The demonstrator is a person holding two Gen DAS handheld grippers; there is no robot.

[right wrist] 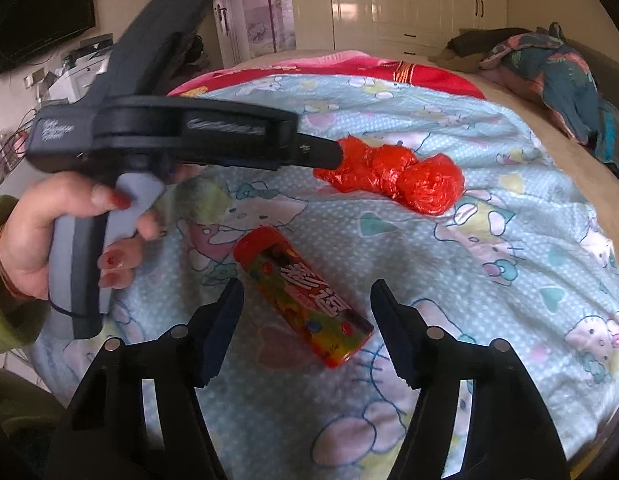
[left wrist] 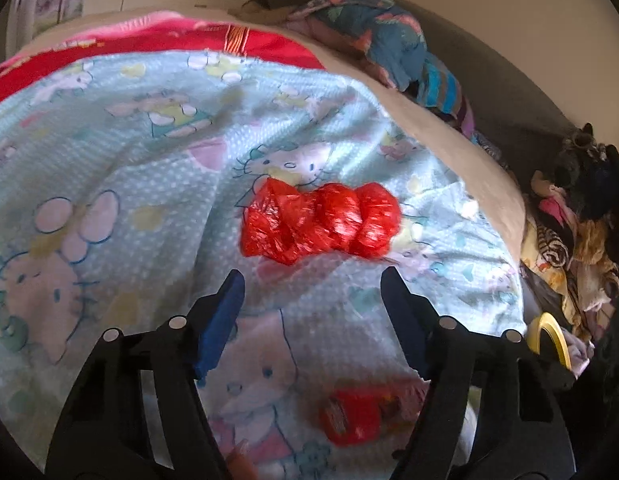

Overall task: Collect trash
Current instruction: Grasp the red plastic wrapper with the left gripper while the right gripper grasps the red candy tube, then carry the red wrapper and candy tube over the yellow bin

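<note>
A crumpled red plastic bag (left wrist: 321, 222) lies on the cartoon-cat bedspread (left wrist: 129, 168). My left gripper (left wrist: 312, 280) is open and empty, just short of the bag. In the right wrist view the left gripper's tip (right wrist: 329, 154) reaches the bag's (right wrist: 405, 178) left end. A red and yellow candy tube (right wrist: 305, 298) lies on the bedspread (right wrist: 509, 240) between the open jaws of my right gripper (right wrist: 307, 292), which is empty. The tube also shows in the left wrist view (left wrist: 355, 416), low between the fingers.
A pile of clothes (left wrist: 393, 44) lies at the bed's far right corner. More clutter and a yellow tape roll (left wrist: 549, 340) sit beyond the bed's right edge. A red blanket (right wrist: 373, 70) lies at the far end; wardrobes (right wrist: 389, 0) stand behind.
</note>
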